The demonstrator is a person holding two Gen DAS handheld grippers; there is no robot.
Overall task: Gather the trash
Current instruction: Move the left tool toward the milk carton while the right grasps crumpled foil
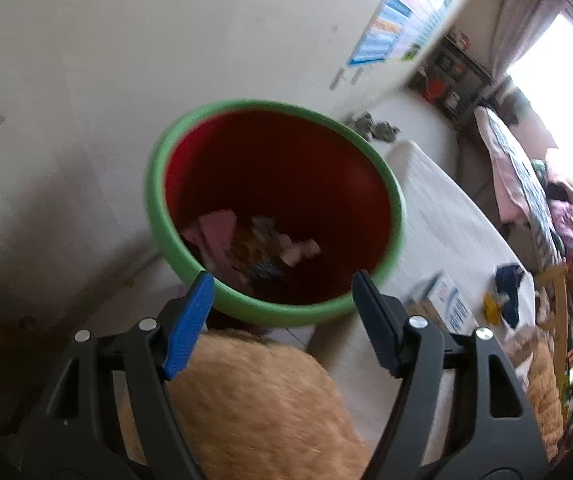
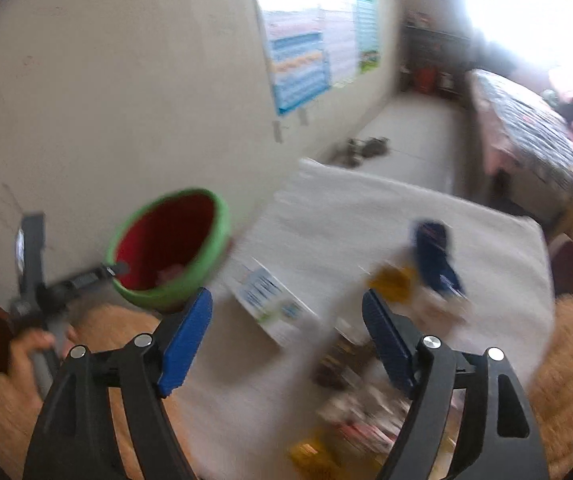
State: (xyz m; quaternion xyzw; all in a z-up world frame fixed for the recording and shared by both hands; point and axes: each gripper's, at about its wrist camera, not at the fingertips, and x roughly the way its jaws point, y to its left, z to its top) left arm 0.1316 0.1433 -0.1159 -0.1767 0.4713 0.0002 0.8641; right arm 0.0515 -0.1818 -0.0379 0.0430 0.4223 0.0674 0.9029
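A person's left tool (image 1: 282, 292) hangs with its blue-padded fingers spread wide and nothing between them, just above the near rim of a green-rimmed red bin (image 1: 394, 196). Scraps of trash (image 1: 254, 240), pink, pale and dark pieces, lie at the bottom of the bin; blur hides what they are. The bin stands against the pale wall (image 1: 86, 80) beside a white-covered desk (image 1: 446, 216).

The right tool (image 2: 286, 312) is likewise open and holds nothing, poised over the desk, where more litter waits: a white-and-blue box (image 2: 274, 304), a yellow scrap (image 2: 392, 282), a dark blue wrapper (image 2: 436, 256) and a blurred heap of wrappers (image 2: 362, 400) near the front edge. The right wrist view also catches the person's left hand (image 2: 30, 354) gripping its tool's handle beside the bin. A poster (image 2: 306, 56) hangs on the wall, and a bed (image 2: 526, 136) stands behind the desk.
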